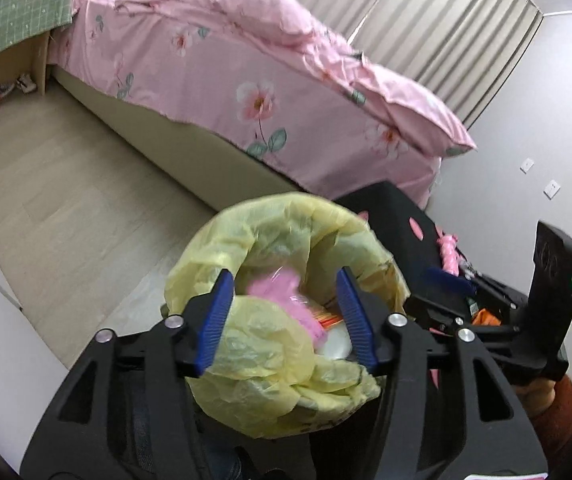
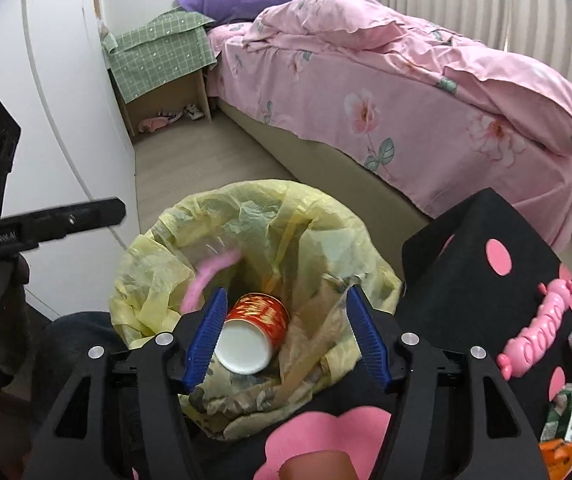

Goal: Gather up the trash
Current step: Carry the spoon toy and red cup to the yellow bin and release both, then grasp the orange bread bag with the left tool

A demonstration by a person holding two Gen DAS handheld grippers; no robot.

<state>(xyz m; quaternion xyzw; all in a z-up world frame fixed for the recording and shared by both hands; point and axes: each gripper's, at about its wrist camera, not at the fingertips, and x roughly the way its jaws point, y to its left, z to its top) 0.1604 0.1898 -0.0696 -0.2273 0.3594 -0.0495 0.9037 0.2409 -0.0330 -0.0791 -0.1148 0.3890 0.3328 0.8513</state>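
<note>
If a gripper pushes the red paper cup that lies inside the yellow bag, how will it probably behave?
The red paper cup lies on its side, so it would probably roll rather than slide. It looks empty and thin-walled, so likely light and easy to crush under a firm squeeze. It rests on the crumpled yellow bag, a soft liner that may give way beneath it.
</note>
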